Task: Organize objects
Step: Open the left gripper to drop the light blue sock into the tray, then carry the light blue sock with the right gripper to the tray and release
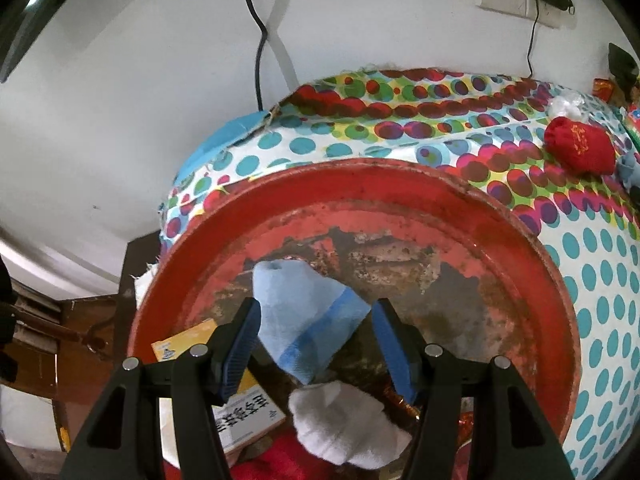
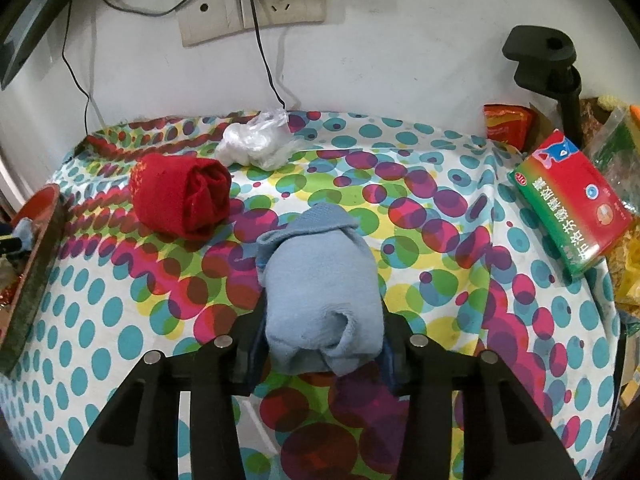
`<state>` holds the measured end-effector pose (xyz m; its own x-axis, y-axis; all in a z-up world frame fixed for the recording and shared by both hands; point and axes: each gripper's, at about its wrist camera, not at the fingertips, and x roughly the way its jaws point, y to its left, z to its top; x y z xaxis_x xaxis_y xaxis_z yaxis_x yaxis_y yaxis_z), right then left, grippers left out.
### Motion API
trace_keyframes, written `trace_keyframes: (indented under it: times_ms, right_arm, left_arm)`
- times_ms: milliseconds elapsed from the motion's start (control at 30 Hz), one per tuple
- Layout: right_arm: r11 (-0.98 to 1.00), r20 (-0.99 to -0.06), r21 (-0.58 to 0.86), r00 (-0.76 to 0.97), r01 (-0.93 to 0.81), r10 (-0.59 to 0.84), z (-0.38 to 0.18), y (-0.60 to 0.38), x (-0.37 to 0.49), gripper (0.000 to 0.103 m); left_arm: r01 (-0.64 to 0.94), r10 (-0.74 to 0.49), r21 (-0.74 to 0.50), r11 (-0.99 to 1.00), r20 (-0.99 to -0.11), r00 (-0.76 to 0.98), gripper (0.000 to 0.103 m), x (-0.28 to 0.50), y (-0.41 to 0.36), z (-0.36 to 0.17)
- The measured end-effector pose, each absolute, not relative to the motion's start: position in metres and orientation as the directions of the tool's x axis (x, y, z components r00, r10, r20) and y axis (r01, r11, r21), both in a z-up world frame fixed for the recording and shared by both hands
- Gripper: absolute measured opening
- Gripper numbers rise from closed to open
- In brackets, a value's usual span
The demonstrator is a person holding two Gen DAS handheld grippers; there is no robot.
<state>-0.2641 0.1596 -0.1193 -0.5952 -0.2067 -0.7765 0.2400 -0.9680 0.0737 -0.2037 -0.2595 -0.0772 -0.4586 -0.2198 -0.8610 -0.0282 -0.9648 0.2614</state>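
Note:
In the left wrist view a worn red basin (image 1: 360, 176) stands on the dotted tablecloth (image 1: 600, 264). A light blue sock with darker stripes (image 1: 308, 320) lies tilted inside it, between the fingers of my left gripper (image 1: 316, 308), whose jaws stand wide and do not squeeze it. A white sock (image 1: 344, 424) and a yellow-and-white box (image 1: 240, 416) also lie in the basin. In the right wrist view my right gripper (image 2: 322, 312) is shut on a rolled light blue sock (image 2: 320, 280) just above the cloth. A rolled red sock (image 2: 182, 196) sits beyond it to the left.
A crumpled clear plastic bag (image 2: 256, 142) lies near the wall. A red-and-green box (image 2: 572, 200), snack packets (image 2: 506, 124) and a black clamp stand (image 2: 548, 68) crowd the right edge. The basin's rim (image 2: 40, 204) shows at the left. Cables hang from wall sockets (image 2: 248, 12).

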Motion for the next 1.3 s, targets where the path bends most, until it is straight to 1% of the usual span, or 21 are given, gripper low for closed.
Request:
trace_keyframes:
  times_ms: [167, 300, 367, 433, 567, 733, 1000, 1100, 1200, 1300]
  right_arm:
    - [-0.968, -0.781, 0.107, -0.583, 0.226, -0.223, -0.116, 0.162, -0.264, 0.032]
    - [-0.968, -0.768, 0.117, -0.598, 0.223, -0.230, -0.101, 0.161, -0.258, 0.032]
    - [-0.965, -0.758, 0.111, -0.607, 0.238, -0.237, -0.091, 0.156, -0.256, 0.032]
    - [-0.958, -0.759, 0.126, -0.596, 0.258, -0.260, -0.084, 0.150, -0.257, 0.032]
    - [-0.940, -0.749, 0.131, -0.589, 0.315, -0.303, -0.074, 0.132, -0.258, 0.032]
    - [-0.919, -0.732, 0.143, -0.586, 0.368, -0.349, -0.069, 0.105, -0.253, 0.032]
    - [-0.884, -0.732, 0.183, -0.541, 0.430, -0.414, -0.071, 0.059, -0.240, 0.032]
    - [-0.859, -0.730, 0.189, -0.517, 0.476, -0.447, -0.067, 0.033, -0.229, 0.032]
    - [-0.822, -0.722, 0.196, -0.488, 0.534, -0.490, -0.061, 0.003, -0.218, 0.032]
    - [-0.783, -0.721, 0.214, -0.446, 0.585, -0.530, -0.060, -0.029, -0.208, 0.032]
  left_arm:
    - [-0.014, -0.214, 0.247, -0.969, -0.866, -0.452, 0.063, -0.194, -0.257, -0.069]
    - [-0.018, -0.222, 0.257, -0.966, -0.867, -0.446, 0.065, -0.184, -0.252, -0.066]
    - [-0.020, -0.200, 0.233, -0.972, -0.873, -0.446, 0.065, -0.179, -0.249, -0.067]
    - [-0.031, -0.191, 0.226, -0.974, -0.880, -0.434, 0.065, -0.177, -0.244, -0.071]
    - [-0.046, -0.213, 0.255, -0.966, -0.881, -0.424, 0.065, -0.176, -0.235, -0.077]
    - [-0.053, -0.207, 0.255, -0.966, -0.875, -0.437, 0.065, -0.177, -0.232, -0.074]
    - [0.013, -0.192, 0.210, -0.978, -0.866, -0.462, 0.065, -0.161, -0.245, -0.065]
    - [0.012, -0.216, 0.237, -0.971, -0.861, -0.460, 0.065, -0.155, -0.247, -0.066]
    - [0.029, -0.197, 0.207, -0.978, -0.866, -0.460, 0.065, -0.146, -0.257, -0.063]
    - [0.051, -0.202, 0.202, -0.978, -0.860, -0.469, 0.065, -0.138, -0.265, -0.061]
